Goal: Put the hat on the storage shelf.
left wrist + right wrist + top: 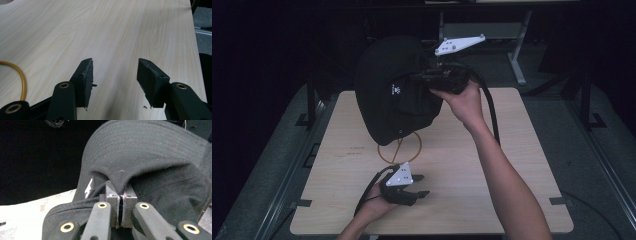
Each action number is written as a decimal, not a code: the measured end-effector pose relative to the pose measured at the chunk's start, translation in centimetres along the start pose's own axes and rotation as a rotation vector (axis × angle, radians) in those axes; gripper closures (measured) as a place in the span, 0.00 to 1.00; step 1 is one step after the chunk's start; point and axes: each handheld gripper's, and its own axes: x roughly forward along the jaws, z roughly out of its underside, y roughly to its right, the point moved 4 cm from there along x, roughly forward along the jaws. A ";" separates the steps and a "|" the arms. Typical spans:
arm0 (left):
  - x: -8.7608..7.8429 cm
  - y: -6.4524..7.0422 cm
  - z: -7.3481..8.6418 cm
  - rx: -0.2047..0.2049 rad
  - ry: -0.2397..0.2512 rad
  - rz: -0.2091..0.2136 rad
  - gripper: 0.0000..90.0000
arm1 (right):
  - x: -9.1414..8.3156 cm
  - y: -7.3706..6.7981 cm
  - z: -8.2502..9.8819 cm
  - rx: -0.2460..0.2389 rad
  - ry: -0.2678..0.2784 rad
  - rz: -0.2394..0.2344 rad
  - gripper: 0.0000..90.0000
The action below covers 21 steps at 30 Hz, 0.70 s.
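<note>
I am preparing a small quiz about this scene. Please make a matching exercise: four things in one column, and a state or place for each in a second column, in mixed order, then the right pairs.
Things:
1. black hat
2. left gripper
3. right gripper
4. yellow ring

States or places:
A. open, low over the table, holding nothing
B. lies on the table under the hat
C. held up above the table
D. shut on the hat's fabric

Pairs: 1-C, 2-A, 3-D, 4-B
</note>
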 end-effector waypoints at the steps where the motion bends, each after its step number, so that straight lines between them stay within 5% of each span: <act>1: 0.1 0.0 -0.1 0.003 -0.001 0.002 0.52 | 0.3 0.1 -0.1 0.001 0.000 -0.002 0.96; 13: 0.9 0.9 -0.5 0.063 -0.025 0.016 0.52 | 5.7 1.6 -1.5 0.063 -0.079 -0.053 0.96; 21: 1.1 1.3 -0.7 0.082 -0.026 0.017 0.51 | 8.4 2.1 -1.6 0.101 -0.126 -0.034 0.94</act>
